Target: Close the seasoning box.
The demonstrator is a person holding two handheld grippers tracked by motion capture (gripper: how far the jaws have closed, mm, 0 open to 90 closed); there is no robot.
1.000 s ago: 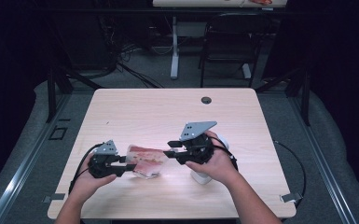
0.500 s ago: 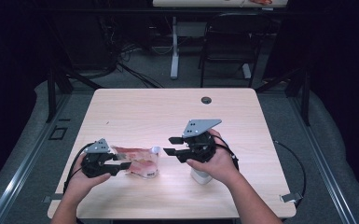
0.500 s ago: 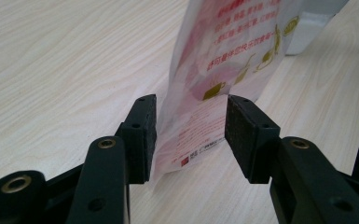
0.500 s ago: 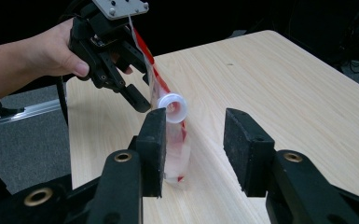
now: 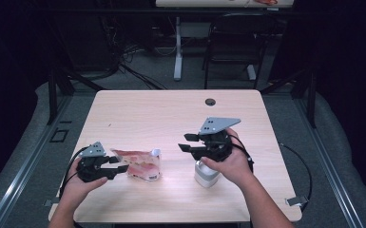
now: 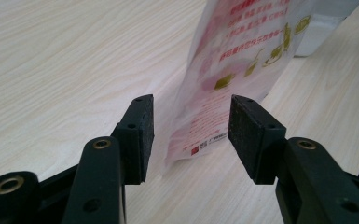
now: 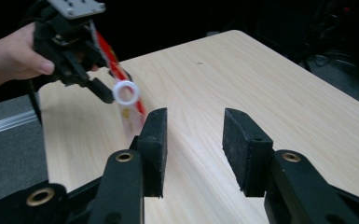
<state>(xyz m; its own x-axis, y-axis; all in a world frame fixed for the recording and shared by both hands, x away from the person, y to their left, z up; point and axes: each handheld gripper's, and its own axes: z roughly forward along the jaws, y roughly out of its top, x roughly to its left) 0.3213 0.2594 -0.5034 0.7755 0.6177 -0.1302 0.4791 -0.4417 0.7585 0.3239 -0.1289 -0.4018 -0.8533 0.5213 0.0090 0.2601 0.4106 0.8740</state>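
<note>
From left to right: left gripper [image 5: 120, 167], jaws just opening and apart around the end of the pink pouch [image 5: 140, 164] (lying on the table [image 5: 142, 109]), then the right gripper [image 5: 186, 142], jaws wide and empty, above a white container [image 5: 205, 175].

The pouch [image 5: 140, 164] lies on the table [image 5: 171, 114], in its front left part. The left gripper [image 5: 116, 167] is just to the left of the pouch, and in the left gripper view the bottom edge of the pouch [image 6: 224, 93] stands between the two jaws, not touching the pads. The right gripper [image 5: 186, 142] is above the table, to the right of the pouch and apart from it. A small container [image 5: 205, 175] stands on the table under the right hand [image 5: 230, 164]. A round hole [image 5: 210, 101] is in the table near its far edge.
</note>
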